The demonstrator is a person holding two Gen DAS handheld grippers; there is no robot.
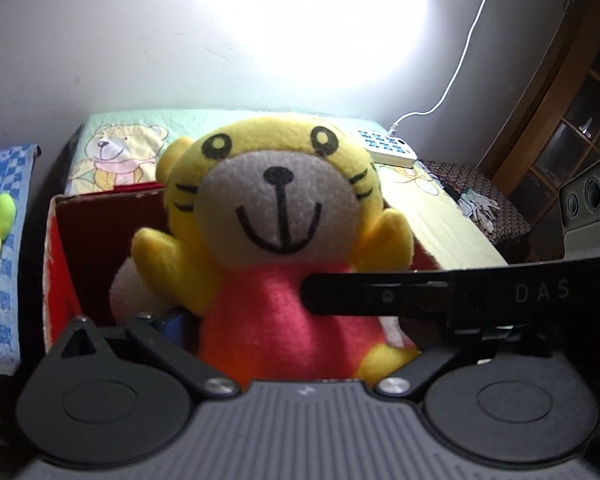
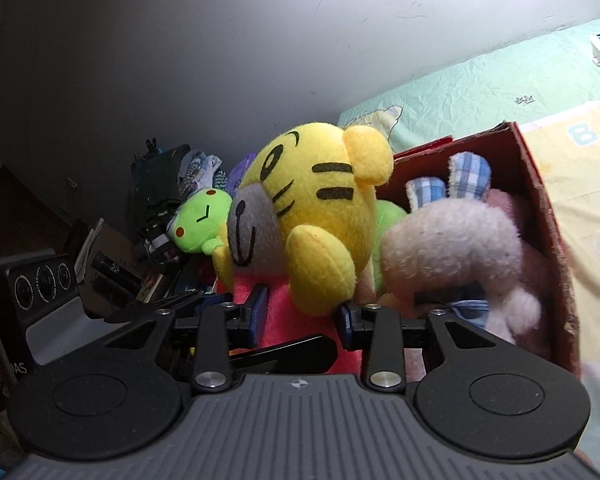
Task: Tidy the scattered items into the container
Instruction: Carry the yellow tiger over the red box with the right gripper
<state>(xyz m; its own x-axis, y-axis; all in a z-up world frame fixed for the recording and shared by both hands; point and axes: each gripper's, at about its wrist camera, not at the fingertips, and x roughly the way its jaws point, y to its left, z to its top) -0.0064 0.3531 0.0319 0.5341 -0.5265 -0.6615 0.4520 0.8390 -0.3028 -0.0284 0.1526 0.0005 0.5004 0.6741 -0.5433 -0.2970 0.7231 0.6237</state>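
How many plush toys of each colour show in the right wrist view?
Yellow plush tiger with red body: 1
Green plush frog: 1
Pale pink fluffy rabbit with blue-checked ears: 1
Total: 3 distinguishable

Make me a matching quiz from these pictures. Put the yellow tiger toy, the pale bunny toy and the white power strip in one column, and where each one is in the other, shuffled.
Things:
1. yellow tiger toy
2. pale bunny toy
3. white power strip

Places:
A. lying in the red box
B. on the green sheet by the wall
C. clamped between the jaws of the right gripper

Pairs: 1-C, 2-A, 3-B
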